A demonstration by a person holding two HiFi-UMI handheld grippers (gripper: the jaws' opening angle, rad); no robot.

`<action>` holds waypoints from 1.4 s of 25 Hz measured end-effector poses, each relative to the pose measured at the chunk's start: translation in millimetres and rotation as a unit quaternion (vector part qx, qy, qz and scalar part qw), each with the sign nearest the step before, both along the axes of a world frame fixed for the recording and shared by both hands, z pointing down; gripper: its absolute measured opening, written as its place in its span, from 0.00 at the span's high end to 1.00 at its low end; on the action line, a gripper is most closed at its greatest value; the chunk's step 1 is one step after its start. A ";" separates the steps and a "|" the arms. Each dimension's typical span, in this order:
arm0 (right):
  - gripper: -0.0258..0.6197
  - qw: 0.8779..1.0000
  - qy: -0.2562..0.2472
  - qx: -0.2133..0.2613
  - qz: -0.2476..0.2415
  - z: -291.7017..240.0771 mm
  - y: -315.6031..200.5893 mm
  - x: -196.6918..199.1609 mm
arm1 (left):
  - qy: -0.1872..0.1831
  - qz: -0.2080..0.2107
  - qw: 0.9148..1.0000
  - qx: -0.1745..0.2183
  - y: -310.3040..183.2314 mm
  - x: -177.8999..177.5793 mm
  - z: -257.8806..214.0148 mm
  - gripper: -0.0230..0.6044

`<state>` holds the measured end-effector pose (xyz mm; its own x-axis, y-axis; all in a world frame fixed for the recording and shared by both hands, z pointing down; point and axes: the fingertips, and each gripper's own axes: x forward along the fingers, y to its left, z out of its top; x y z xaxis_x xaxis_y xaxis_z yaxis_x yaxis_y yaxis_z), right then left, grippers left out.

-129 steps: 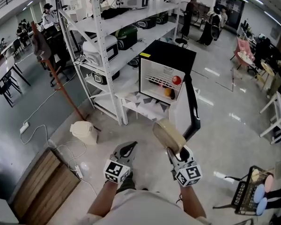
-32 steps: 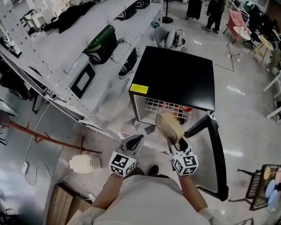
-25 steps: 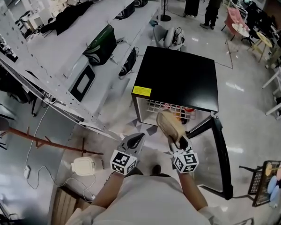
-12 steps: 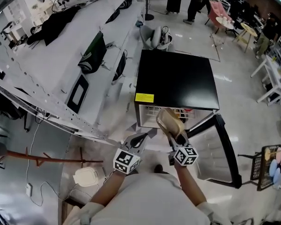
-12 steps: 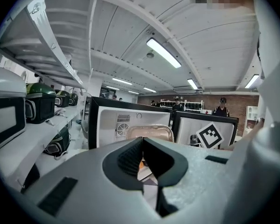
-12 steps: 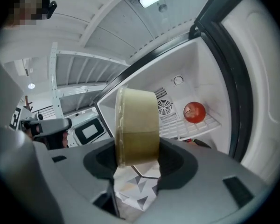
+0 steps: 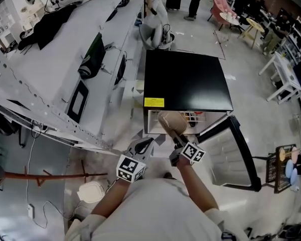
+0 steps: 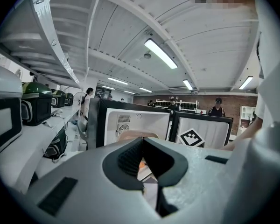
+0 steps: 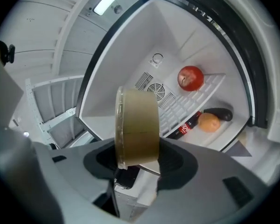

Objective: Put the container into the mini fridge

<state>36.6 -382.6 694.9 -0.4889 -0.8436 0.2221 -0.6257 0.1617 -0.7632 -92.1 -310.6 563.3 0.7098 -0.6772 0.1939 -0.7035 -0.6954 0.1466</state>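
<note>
Closer now to the mini fridge [image 7: 185, 82], the right gripper [image 7: 178, 140] clamps the container [image 7: 170, 122] at its open doorway; best slid in level, clear of the red fruit [image 9: 190, 77]. Left gripper [image 7: 142, 147] clenched, empty.

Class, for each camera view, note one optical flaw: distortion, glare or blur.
Head view: fisheye bows the shelving; left gripper view: dark vignetted corners, ceiling light blown out; right gripper view: mini fridge opening curves, container is sharp.
</note>
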 end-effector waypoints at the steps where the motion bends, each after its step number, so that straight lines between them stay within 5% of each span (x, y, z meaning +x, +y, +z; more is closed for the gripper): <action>1: 0.61 1.000 -0.013 -0.007 0.003 2.6 -3.7 -3.6 | 0.000 0.002 1.000 0.000 -0.8 -1.3 0.8 0.96; 8: 0.61 0.988 -0.142 -0.049 0.037 27.3 -29.6 -19.8 | -0.002 0.019 1.000 0.005 -7.4 -6.6 -1.7 0.96; 17: 0.62 0.974 -0.202 -0.084 0.057 46.2 -46.4 -33.6 | -0.002 0.022 1.000 0.005 -19.5 -14.6 -4.4 0.96; 23: 0.61 0.946 -0.290 -0.120 0.076 66.6 -59.4 -37.1 | 0.001 0.018 1.000 0.006 -28.6 -21.0 -5.2 0.96; 32: 0.60 0.942 -0.309 -0.108 0.079 65.9 -79.5 -45.2 | 0.005 0.012 1.000 0.004 -38.5 -28.1 -3.8 0.96; 35: 0.47 0.943 -0.309 -0.100 0.075 62.6 -79.8 -45.9 | 0.007 0.009 1.000 0.003 -39.8 -28.8 -2.5 0.96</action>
